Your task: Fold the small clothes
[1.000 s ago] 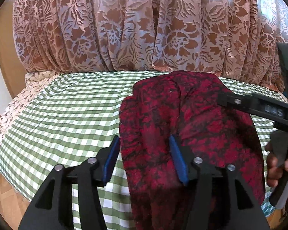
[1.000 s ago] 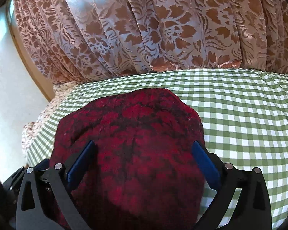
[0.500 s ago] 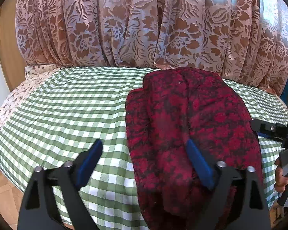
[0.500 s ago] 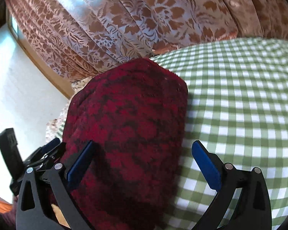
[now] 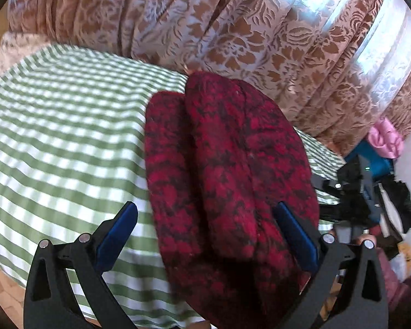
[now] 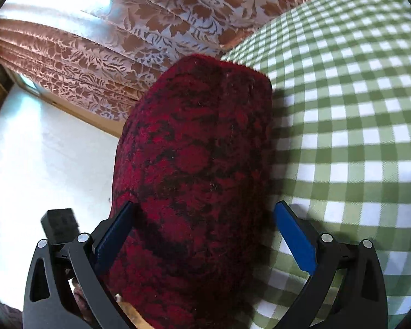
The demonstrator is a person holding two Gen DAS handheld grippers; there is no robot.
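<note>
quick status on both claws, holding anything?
Left claw: open, jaws just opened wide; folded red-and-black patterned cloth lies between them, not pinched.
Right claw: open, astride the cloth, no grip.

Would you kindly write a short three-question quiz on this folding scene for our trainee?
1. True or false: the left gripper is clamped on the red-and-black garment.
2. What pattern covers the tablecloth? A) floral B) green-and-white check C) plain
3. What hangs behind the table?

Key: 1. False: its jaws stand wide, having just been opening, with the garment lying between them unpinched. 2. B. 3. A brown floral curtain.
</note>
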